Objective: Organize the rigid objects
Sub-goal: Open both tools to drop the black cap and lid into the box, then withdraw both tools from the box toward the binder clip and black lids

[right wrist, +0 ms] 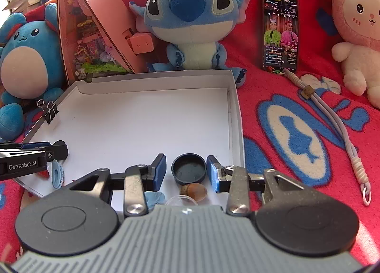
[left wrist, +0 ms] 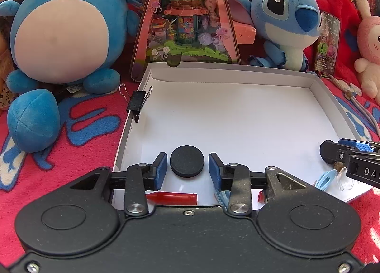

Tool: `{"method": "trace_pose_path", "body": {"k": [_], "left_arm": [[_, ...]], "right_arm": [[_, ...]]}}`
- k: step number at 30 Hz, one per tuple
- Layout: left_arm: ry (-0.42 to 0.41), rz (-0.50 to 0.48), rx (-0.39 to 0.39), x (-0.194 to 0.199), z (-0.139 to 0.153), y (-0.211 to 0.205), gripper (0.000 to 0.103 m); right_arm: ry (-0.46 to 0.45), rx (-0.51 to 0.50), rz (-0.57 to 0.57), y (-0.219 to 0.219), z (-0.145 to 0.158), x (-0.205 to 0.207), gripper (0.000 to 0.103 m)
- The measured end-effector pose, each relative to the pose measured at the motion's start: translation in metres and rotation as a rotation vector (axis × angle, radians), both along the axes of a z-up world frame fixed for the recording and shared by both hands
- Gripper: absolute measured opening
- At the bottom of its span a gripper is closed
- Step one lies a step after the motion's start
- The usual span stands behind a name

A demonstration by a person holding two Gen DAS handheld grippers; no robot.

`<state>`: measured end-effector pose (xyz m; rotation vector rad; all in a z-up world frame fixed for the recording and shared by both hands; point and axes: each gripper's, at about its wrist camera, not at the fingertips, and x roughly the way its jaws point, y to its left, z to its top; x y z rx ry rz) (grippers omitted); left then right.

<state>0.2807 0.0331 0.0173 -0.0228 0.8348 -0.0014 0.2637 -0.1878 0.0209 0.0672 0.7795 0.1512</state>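
Observation:
A shallow white box (left wrist: 237, 116) lies on a red blanket. Near its front left, a flat black disc (left wrist: 187, 163) rests on the floor between the blue pads of my left gripper (left wrist: 187, 170); gaps show on both sides, so it is open. In the right wrist view a dark round cap (right wrist: 188, 170), hollow side up, sits by the box's right wall (right wrist: 234, 118) between the pads of my right gripper (right wrist: 186, 172), also open. A brown nut (right wrist: 193, 191), a blue hair clip (right wrist: 57, 174) and a red cap-like piece (left wrist: 172, 198) lie at the front of the box.
A black binder clip (left wrist: 137, 104) is clamped on the box's left wall. Blue plush toys (left wrist: 61, 32) (right wrist: 190, 16) and a pink triangular toy box (left wrist: 187, 18) stand behind. On the blanket to the right are a phone (right wrist: 280, 32), a lanyard (right wrist: 337, 125) and a pink rabbit plush (right wrist: 358, 35).

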Motion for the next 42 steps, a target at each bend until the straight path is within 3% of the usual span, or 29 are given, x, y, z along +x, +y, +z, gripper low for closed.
{"method": "trace_pose_path", "body": {"k": [21,32,42], "left_arm": [[-0.077,-0.073,-0.004,-0.058,0.026,-0.002,0.072],[-0.123,-0.134,-0.050,-0.109,0.037,-0.011,0.077],[-0.164,-0.178,-0.044,-0.148,0.040,-0.016,0.079]], "right_arm": [[-0.136,-0.031,0.057,0.000,0.026,-0.050,0.086],[-0.186,-0.015,0.083,-0.004,0.032,-0.087,0.091],[-0.233,-0.026,0.110,-0.005,0.029,-0.122,0.099]]}}
